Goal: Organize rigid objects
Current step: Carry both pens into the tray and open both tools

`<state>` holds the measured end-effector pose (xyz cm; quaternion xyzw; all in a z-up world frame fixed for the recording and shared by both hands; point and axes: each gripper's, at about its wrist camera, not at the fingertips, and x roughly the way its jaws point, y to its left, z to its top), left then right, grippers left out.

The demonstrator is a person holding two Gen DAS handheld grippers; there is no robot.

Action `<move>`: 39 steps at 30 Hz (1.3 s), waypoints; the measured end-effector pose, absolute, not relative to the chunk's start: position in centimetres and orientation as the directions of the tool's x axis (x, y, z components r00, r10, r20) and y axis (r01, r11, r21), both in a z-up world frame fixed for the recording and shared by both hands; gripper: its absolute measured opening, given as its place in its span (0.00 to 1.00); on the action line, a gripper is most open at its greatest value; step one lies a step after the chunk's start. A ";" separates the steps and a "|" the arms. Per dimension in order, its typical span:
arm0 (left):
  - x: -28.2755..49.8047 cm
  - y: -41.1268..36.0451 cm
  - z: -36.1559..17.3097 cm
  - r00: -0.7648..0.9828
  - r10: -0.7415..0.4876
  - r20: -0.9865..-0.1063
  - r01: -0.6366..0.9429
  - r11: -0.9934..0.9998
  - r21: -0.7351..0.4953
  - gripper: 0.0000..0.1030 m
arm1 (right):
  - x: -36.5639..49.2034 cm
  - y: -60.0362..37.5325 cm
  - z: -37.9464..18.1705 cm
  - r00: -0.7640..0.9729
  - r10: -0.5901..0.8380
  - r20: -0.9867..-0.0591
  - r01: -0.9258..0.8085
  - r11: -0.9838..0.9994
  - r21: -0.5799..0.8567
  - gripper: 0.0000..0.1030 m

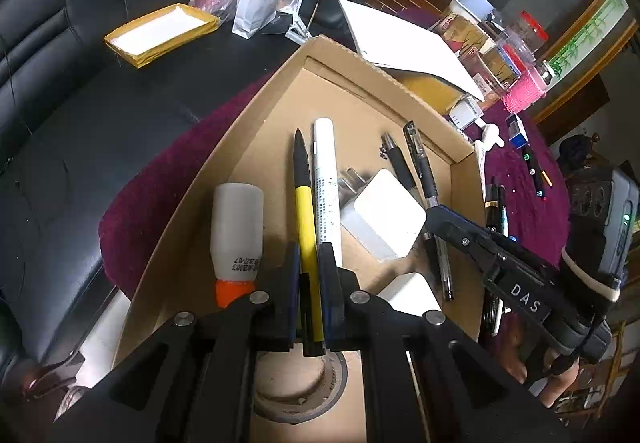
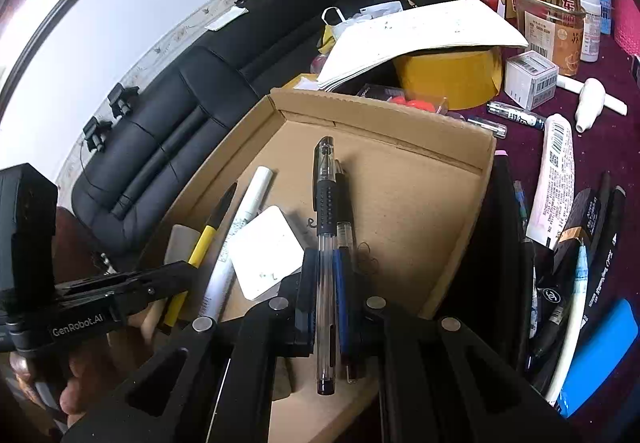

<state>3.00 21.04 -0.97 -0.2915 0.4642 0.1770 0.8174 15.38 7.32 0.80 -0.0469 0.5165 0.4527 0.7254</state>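
two tongs (image 1: pixel 309 263) (image 2: pixel 329 263), two pens (image 1: pixel 307 227) (image 2: pixel 325 243) clamped

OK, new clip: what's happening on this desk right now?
A person with two handheld grippers is sorting stationery into a shallow cardboard box. The left gripper is closed on a yellow pen; the right gripper is closed on a clear black-grip pen. Both pens are over the box, which already holds a white marker, a white charger and a glue bottle. More pens lie outside on the purple cloth.
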 end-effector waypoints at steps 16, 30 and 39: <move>3.5 21.0 -1.4 0.478 0.030 -0.878 -0.559 0.781 -0.278 0.07 | 15.1 8.4 0.7 0.089 0.537 -0.839 -0.755 0.586 0.295 0.08; 3.7 21.4 -1.5 0.474 0.043 -0.880 -0.568 0.778 -0.268 0.07 | 14.8 8.8 0.9 0.078 0.534 -0.842 -0.773 0.566 0.287 0.15; 3.7 22.1 -1.7 0.510 -0.002 -0.860 -0.557 0.761 -0.333 0.08 | 15.1 7.8 1.1 0.050 0.592 -0.805 -0.745 0.558 0.365 0.16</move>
